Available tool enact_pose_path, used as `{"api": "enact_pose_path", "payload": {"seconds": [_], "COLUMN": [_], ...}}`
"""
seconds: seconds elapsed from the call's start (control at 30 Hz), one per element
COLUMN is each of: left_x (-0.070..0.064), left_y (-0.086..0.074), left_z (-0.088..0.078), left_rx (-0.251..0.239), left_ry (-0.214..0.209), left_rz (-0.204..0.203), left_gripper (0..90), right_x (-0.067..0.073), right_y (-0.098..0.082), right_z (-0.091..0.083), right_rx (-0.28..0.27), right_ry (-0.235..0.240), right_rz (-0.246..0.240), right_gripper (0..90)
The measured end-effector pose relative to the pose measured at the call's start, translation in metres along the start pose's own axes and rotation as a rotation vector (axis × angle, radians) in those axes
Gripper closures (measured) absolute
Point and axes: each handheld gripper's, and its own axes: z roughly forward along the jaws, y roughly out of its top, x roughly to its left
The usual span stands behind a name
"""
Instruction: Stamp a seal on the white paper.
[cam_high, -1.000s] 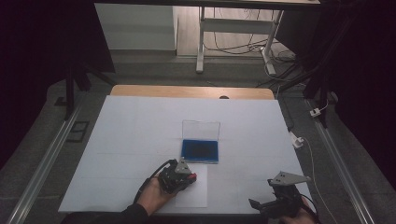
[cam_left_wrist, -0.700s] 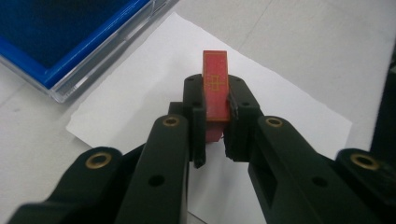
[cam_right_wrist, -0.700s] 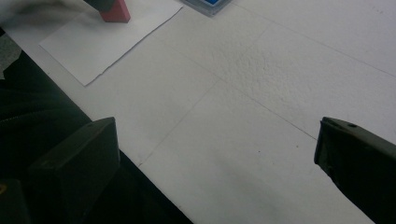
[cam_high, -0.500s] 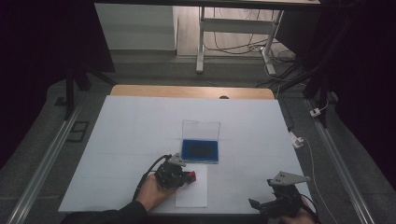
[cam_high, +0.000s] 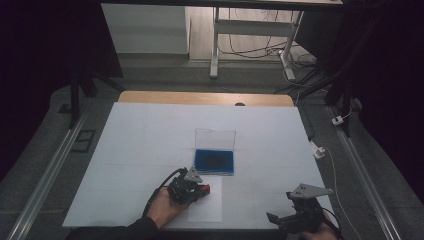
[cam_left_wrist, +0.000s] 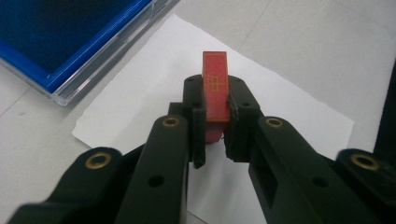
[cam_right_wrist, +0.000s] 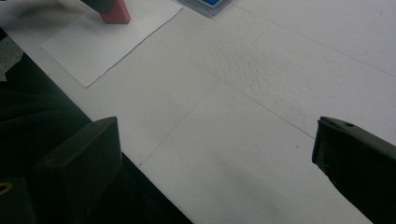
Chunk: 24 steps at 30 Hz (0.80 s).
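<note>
Okay — left gripper (cam_left_wrist: 216, 128) clamped on red stamp (cam_left_wrist: 215, 86), right gripper (cam_right_wrist: 215, 154) wide open, empty — press straight down onto paper (cam_left_wrist: 280, 107), no rocking.

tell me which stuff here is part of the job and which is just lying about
Part of the job:
- red stamp block, clamped in the left gripper
- white paper sheet under it
- open blue ink pad case

Just lying about:
- right gripper, jaws open, idle at the table's near edge
- white plug and cable at the table's right edge
</note>
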Motion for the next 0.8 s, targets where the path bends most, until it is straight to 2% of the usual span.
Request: {"api": "enact_pose_path", "payload": {"seconds": [0.17, 0.27, 0.5, 0.8], "left_x": [0.003, 0.005, 0.007, 0.005], "left_y": [0.002, 0.003, 0.008, 0.012], "left_z": [-0.001, -0.003, -0.016, -0.022], "left_rx": [0.01, -0.002, -0.057, -0.068], "left_ry": [-0.016, -0.046, -0.047, -0.039], "left_rz": [-0.022, -0.039, -0.037, 0.002], "left_gripper": [79.9, 79.8, 79.8, 79.6], "right_x": [0.0, 0.0, 0.0, 0.0], "right_y": [0.0, -0.001, -0.001, -0.001], "right_z": [0.0, -0.001, -0.001, -0.002], "right_rx": [-0.002, -0.004, -0.005, -0.006], "right_ry": [0.0, -0.001, -0.002, -0.002], "right_rz": [0.001, 0.002, 0.003, 0.003], "right_gripper": [1.7, 1.7, 1.7, 1.7]}}
